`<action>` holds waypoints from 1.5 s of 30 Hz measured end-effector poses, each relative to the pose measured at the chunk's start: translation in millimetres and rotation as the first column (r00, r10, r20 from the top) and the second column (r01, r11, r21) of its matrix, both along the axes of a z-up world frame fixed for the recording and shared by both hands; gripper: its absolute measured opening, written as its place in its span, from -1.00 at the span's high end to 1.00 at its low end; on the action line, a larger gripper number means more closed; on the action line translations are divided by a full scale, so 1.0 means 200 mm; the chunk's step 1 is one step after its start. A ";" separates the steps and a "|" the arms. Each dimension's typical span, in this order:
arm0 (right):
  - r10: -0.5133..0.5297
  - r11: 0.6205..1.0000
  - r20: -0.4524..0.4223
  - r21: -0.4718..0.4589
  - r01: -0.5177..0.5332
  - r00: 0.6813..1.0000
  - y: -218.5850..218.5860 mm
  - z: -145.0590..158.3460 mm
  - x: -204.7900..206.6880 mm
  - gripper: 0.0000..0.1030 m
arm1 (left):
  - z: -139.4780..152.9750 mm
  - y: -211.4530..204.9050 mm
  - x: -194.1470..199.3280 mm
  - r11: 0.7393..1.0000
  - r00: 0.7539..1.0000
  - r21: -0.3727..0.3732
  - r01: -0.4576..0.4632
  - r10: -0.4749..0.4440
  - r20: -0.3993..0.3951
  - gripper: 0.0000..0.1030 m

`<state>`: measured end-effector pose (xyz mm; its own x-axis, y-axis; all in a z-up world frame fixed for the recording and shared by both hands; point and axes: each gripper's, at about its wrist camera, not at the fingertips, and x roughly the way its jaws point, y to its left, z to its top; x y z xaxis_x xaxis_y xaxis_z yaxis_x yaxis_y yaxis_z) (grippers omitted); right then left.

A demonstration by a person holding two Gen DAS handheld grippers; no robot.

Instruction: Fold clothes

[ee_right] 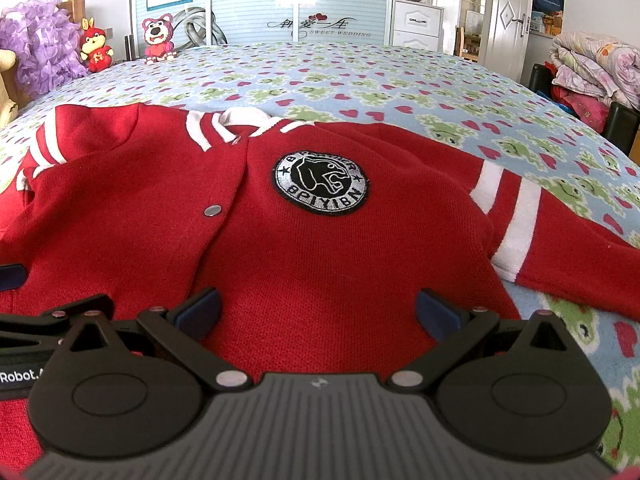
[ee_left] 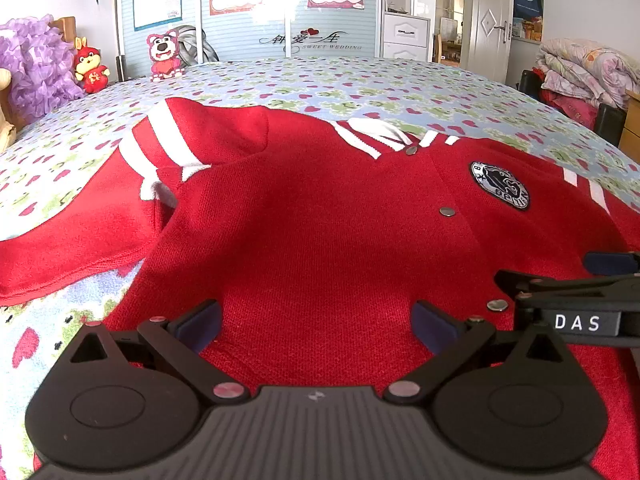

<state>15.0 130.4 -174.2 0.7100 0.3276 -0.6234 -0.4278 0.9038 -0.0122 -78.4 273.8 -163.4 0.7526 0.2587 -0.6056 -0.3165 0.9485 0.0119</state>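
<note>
Both grippers, left [ee_left: 316,326] & right [ee_right: 318,314], sit wide open w/ nothing held, over your red jacket's [ee_right: 320,248] hem. Jacket lies front-up on the bed [ee_right: 360,80]; its sleeve [ee_left: 172,148] looks folded inward, prob.

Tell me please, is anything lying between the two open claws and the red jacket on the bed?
Nothing visible is. The left claw and the right claw are both open just above the lower part of the red jacket, with only its knit between their fingers. The toys stand far behind.
</note>
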 end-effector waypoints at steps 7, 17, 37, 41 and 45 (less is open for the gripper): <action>0.001 1.000 0.001 0.000 -0.001 1.000 0.00 0.00 0.01 -0.96 | 0.00 0.00 0.00 1.000 1.000 0.000 0.000 0.000 0.000 -1.00; 0.001 1.000 0.000 -0.001 -0.001 1.000 0.00 0.00 0.01 -0.96 | -0.01 0.01 0.01 1.000 1.000 0.001 0.000 0.000 0.000 -1.00; 0.001 1.000 -0.001 0.002 -0.001 1.000 0.00 0.00 0.01 -0.96 | -0.01 0.00 0.01 1.000 1.000 0.001 0.000 0.000 0.000 -1.00; 0.002 1.000 -0.001 0.002 -0.002 1.000 0.00 0.00 0.01 -0.96 | -0.01 0.00 0.01 1.000 1.000 0.001 0.000 0.000 0.000 -1.00; 0.002 1.000 -0.001 0.001 -0.002 1.000 0.00 0.00 0.01 -0.96 | -0.01 0.00 0.01 1.000 1.000 0.001 0.000 0.000 0.000 -1.00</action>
